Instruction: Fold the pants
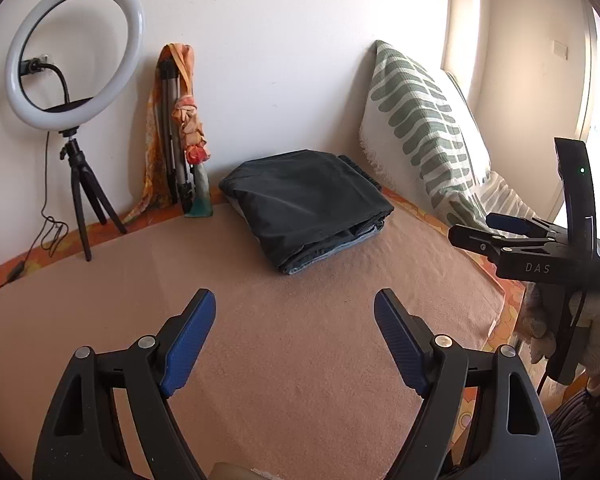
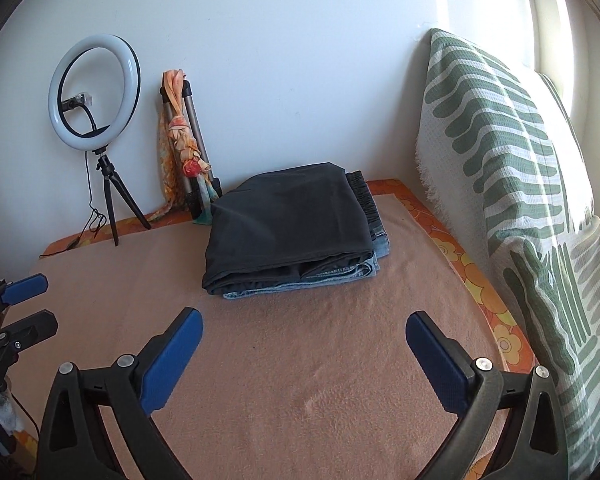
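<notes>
Dark pants (image 2: 283, 224) lie folded atop jeans (image 2: 300, 284) at the bed's (image 1: 300, 360) far side.
Left hand-held gripper (image 1: 293, 308) and right hand-held gripper (image 2: 304, 330) both gape wide, empty; we'd only square edges, pressing lightly.

We see the right gripper (image 2: 304, 330) with jaws spread wide above the tan blanket (image 2: 300, 380), holding nothing. Folded black pants (image 2: 283, 224) lie stacked on folded jeans (image 2: 300, 280) (denim edge visible beneath). The left gripper (image 2: 29, 304) shows at the left edge.
</notes>
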`<control>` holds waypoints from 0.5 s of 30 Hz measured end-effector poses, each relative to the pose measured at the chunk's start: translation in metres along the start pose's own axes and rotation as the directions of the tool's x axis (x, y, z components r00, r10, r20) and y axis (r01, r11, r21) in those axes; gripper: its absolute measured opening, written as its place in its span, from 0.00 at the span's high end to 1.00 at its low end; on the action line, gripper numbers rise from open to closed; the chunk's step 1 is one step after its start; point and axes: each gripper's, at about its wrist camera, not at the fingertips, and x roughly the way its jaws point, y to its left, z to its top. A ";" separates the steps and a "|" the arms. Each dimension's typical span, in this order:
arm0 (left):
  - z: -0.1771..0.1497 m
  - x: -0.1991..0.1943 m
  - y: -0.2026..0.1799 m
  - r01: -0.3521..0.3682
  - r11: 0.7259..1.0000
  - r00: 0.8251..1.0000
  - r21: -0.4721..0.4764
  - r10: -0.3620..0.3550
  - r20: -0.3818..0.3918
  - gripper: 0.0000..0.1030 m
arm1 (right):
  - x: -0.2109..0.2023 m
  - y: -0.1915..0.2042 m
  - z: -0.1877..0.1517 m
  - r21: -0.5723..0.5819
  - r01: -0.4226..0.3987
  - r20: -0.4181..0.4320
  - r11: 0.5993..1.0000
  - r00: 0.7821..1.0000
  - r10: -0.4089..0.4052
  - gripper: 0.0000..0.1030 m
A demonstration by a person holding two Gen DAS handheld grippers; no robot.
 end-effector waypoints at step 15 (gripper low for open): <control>-0.030 -0.005 0.018 -0.091 0.994 0.996 -0.065 0.091 0.002 0.01 | -0.013 0.019 -0.017 -0.018 0.011 0.064 1.000 0.998 -0.009 0.00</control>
